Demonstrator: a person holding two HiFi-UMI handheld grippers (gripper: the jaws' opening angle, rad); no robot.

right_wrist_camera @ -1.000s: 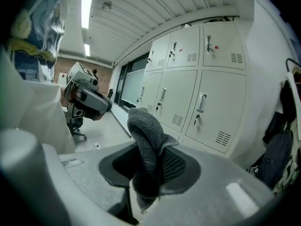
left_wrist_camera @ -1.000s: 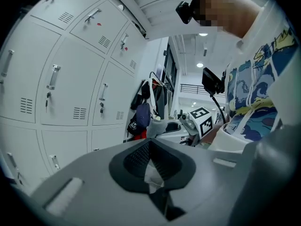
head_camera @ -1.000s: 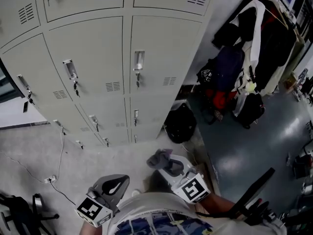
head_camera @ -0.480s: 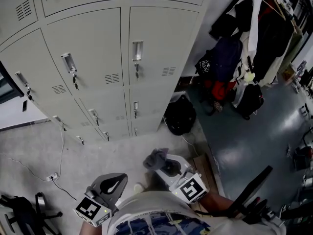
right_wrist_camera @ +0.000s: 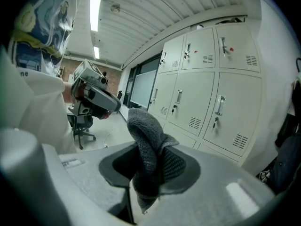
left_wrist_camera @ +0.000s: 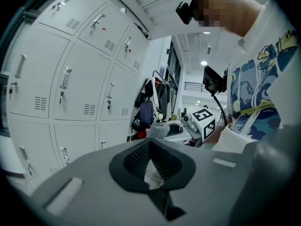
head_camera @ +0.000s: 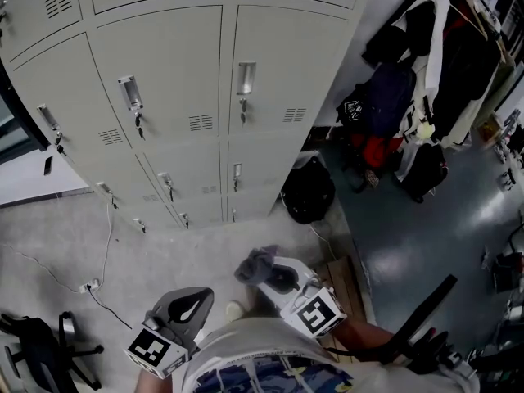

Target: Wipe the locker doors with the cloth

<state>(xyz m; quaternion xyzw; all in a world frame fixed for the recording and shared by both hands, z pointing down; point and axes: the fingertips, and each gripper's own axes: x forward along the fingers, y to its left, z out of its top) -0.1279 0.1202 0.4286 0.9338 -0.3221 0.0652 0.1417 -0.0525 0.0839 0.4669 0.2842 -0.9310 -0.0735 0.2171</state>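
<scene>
Grey locker doors [head_camera: 180, 80] with handles and vents fill the top of the head view; they also show as locker doors [left_wrist_camera: 70, 88] and locker doors [right_wrist_camera: 211, 98] in the gripper views. A dark grey cloth [head_camera: 254, 264] sticks up from my right gripper [head_camera: 266, 274], held low by the person's body and well short of the lockers. In the right gripper view the cloth [right_wrist_camera: 146, 140] is folded and pinched in the right gripper [right_wrist_camera: 151, 168]. My left gripper [head_camera: 191, 304] is lower left, its jaws closed together and empty; the left gripper [left_wrist_camera: 149, 147] points along the lockers.
A rack of coats and bags [head_camera: 409, 80] stands right of the lockers, with a black bag [head_camera: 304, 196] on the floor beside them. A cable [head_camera: 102, 252] runs across the concrete floor at left. A chair base [head_camera: 41, 350] is at lower left. Cardboard [head_camera: 340, 273] lies by my right gripper.
My right gripper with the cloth has drifted slightly left. The lockers have shifted a little in the head view. The left gripper has hardly moved.
</scene>
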